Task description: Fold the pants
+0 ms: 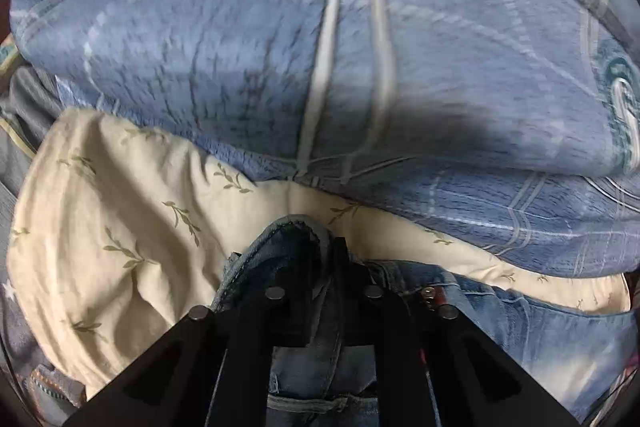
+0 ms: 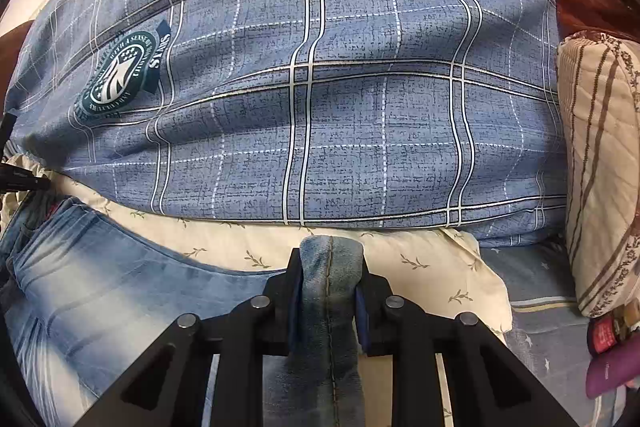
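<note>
My left gripper [image 1: 320,259] pinches a bunched fold of the one pair of jeans [image 1: 540,339]; my right gripper [image 2: 330,267] clamps a seamed edge. The jeans lie on one cream leaf-print pillow [image 2: 432,259], below one blue plaid quilt [image 2: 340,99].

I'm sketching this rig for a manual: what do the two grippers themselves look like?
Both the left gripper and right gripper are matte black, with angular cut-out linkage arms and round silver pivot pins. The right one's pads look blue. No cables or markings are visible.
</note>
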A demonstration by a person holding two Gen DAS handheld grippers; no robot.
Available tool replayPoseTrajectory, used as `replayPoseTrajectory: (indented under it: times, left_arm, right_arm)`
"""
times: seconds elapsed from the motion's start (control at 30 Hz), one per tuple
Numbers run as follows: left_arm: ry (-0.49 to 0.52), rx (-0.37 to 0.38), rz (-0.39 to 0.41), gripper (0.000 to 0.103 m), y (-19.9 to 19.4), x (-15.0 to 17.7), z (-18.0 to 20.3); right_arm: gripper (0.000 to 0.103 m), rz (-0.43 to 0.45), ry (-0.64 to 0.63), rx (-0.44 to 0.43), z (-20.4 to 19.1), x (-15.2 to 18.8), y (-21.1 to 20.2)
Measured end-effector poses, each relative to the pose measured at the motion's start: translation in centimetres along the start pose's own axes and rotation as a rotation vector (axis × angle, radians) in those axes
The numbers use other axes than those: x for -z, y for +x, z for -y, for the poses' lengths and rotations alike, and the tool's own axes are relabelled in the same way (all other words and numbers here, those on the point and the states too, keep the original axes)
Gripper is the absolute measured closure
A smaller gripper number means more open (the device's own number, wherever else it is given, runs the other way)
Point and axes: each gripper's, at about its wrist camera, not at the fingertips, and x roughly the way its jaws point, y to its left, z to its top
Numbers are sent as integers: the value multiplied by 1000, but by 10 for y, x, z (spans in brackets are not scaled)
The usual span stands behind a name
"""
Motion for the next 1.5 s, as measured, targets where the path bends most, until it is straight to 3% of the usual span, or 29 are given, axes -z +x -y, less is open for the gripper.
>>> replayPoseTrajectory:
  times: [0.23, 0.33, 0.4, 0.5, 0.57, 0.67, 0.8, 1.03, 1.17, 1.27, 1.43, 1.47, 1.5]
  left_arm:
    - [-22, 98, 109, 96, -67, 10, -1]
    - [-51, 155, 186, 96, -112, 20, -13]
    - [-67, 197, 256, 96, -147, 29, -25]
    - [-77, 236, 351, 96, -195, 58, -43]
    - [-78, 245, 377, 96, -211, 79, -49]
    - [-60, 260, 368, 96, -223, 131, -56]
    - [-7, 222, 348, 96, -230, 191, -57]
    - [-54, 204, 215, 96, -219, 271, -85]
    - [-52, 170, 132, 96, -203, 291, -92]
    - [-22, 90, 54, 95, -190, 303, -89]
    - [19, 51, 90, 95, -212, 312, -90]
    - [19, 36, 106, 95, -219, 311, -92]
    - [13, 21, 127, 95, -228, 311, -94]
  right_arm:
    - [80, 27, 1, 28, -1, -21, -11]
    - [80, 88, 10, 51, -4, -45, -21]
    - [80, 174, 36, 71, -6, -62, -35]
    - [80, 279, 47, 99, -10, -66, -52]
    - [80, 258, 4, 136, -14, -58, -47]
    - [80, 186, -11, 126, -9, -28, -45]
    - [80, 189, -20, 83, 5, 20, -84]
    - [80, 91, -57, 64, 23, 107, -132]
    - [76, 18, -35, 19, 31, 147, -138]
    - [76, -100, -4, -6, 37, 177, -133]
    - [69, -154, 73, -63, 58, 209, -151]
    - [65, -149, 86, -68, 62, 210, -157]
    - [53, -143, 99, -71, 66, 210, -162]
